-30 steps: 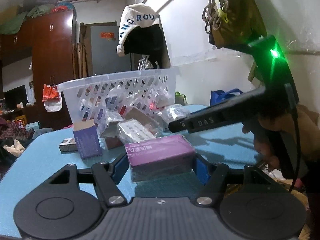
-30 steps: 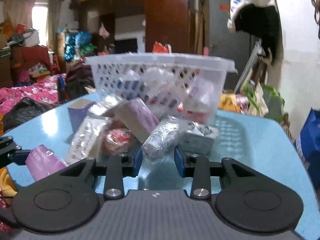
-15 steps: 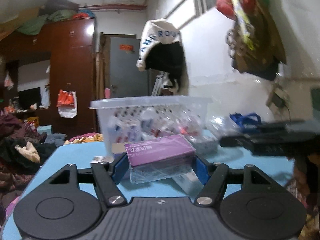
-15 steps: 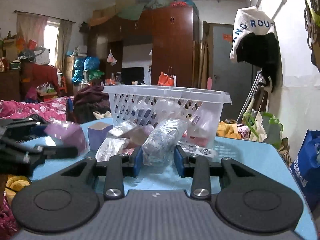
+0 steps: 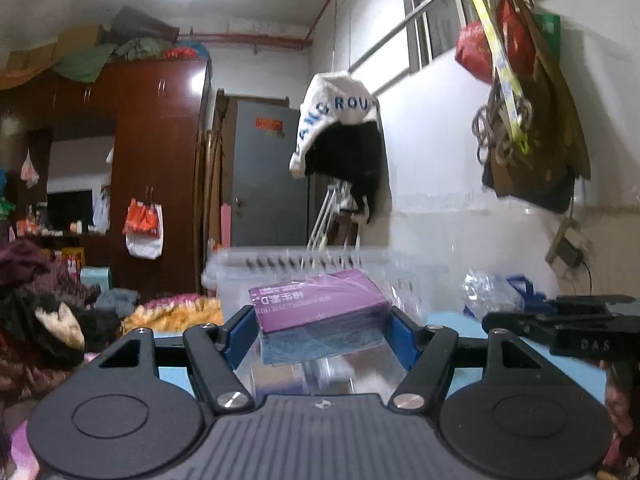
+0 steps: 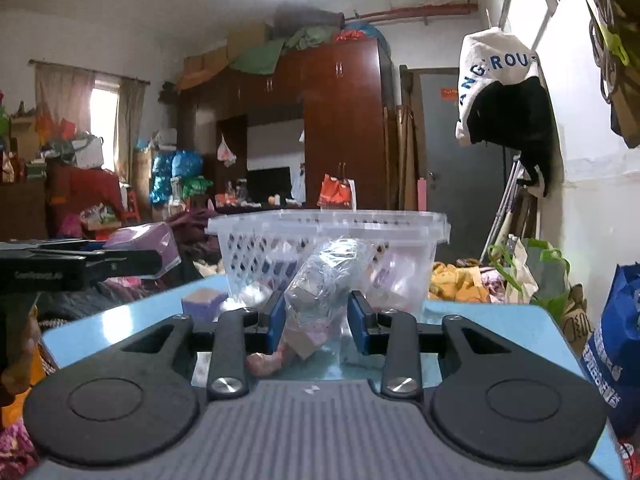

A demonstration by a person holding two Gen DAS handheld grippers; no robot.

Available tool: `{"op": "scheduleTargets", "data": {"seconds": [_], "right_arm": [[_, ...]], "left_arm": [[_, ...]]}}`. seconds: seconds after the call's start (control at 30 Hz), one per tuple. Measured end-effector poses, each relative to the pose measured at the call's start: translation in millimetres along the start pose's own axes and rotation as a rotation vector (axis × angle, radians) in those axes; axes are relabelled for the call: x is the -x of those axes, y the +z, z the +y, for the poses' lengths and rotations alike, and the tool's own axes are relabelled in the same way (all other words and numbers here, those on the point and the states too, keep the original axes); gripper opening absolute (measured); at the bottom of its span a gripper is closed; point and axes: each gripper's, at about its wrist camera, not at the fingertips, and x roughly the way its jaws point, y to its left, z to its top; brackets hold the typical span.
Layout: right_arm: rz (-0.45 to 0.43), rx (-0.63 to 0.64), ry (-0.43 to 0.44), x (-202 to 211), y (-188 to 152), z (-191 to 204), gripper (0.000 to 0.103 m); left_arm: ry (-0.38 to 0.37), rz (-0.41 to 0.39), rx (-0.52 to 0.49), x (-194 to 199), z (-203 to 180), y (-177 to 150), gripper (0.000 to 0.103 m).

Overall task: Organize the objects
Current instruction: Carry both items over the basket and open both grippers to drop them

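While your left gripper clamps the purple box between its blue pads, the box sits lifted off the table, level with the rim of the white basket just beyond it. The pads press both ends of the box, so the fingers are closed only to the box's width. Printed text faces you upside down on its near side.

Your right gripper pinches a clear-wrapped packet, fingers drawn in close on its lower part, with its top leaning far and right toward the basket. From the right wrist camera, the basket stands on the blue table straight ahead, holding wrapped items behind its lattice wall. A small purple carton stands on the table to the left of the basket, near its corner. More wrapped items lie on the table under the packet, blurred.

Farther off, a wardrobe fills the back wall, and a white-and-black garment hangs on the right wall.
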Motion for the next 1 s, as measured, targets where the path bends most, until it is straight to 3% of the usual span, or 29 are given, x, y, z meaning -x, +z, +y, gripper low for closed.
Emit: {"op": "scheduleTargets", "data": {"seconds": [0.17, 0.27, 0.4, 0.47, 0.5, 0.53, 0.57, 0.63, 0.7, 0.77, 0.8, 0.87, 0.93, 1.0], "right_arm": [[-0.025, 0.059, -0.005, -30.6, 49.3, 3.7, 0.037], [-0.015, 0.057, -0.007, -69.3, 79.6, -6.4, 0.037], [0.016, 0.057, 0.0, -115.0, 89.6, -21.2, 0.04], [0.02, 0.089, -0.005, -129.3, 84.4, -22.3, 0.058], [0.026, 0.112, -0.028, -134.8, 82.8, -21.3, 0.083], [0.012, 0.123, -0.074, -128.5, 77.8, -19.3, 0.103], [-0.016, 0.124, -0.112, -122.9, 75.3, -18.4, 0.103], [-0.069, 0.102, -0.07, -101.1, 70.9, -19.6, 0.103], [-0.128, 0.07, -0.032, -74.8, 66.4, -20.8, 0.103], [-0.171, 0.053, -0.058, -53.5, 60.7, -18.9, 0.103], [-0.16, 0.038, -0.078, -46.5, 57.5, -19.1, 0.103], [-0.073, -0.036, -0.104, -41.9, 52.5, -23.0, 0.103], [0.071, -0.126, -0.111, -44.8, 42.9, -31.5, 0.103], [0.169, -0.173, -0.055, -45.4, 28.9, -40.1, 0.103]], "left_arm": [[0.019, -0.014, -0.023, -49.5, 3.4, 60.7, 0.072], [0.013, 0.061, -0.003, -99.1, 8.6, 90.0, 0.072], [0.003, 0.168, 0.042, -156.7, 19.0, 96.4, 0.074], [0.035, 0.22, 0.045, -176.7, 24.8, 88.9, 0.085], [0.05, 0.227, 0.063, -181.4, 29.4, 85.3, 0.086], [0.06, 0.222, 0.085, -181.1, 34.4, 81.5, 0.086], [0.058, 0.209, 0.099, -176.9, 38.6, 77.6, 0.088], [0.051, 0.159, 0.099, -159.1, 43.2, 71.8, 0.102], [0.057, 0.106, 0.101, -138.0, 46.5, 68.8, 0.103], [0.047, 0.025, 0.123, -118.1, 50.6, 67.0, 0.103], [0.04, 0.019, 0.128, -110.9, 51.8, 64.4, 0.103], [0.017, 0.098, 0.118, -101.5, 51.9, 54.7, 0.103], [0.07, 0.095, 0.107, -82.7, 50.7, 34.9, 0.103], [0.115, 0.137, 0.093, -71.4, 49.2, 16.0, 0.103]]}}
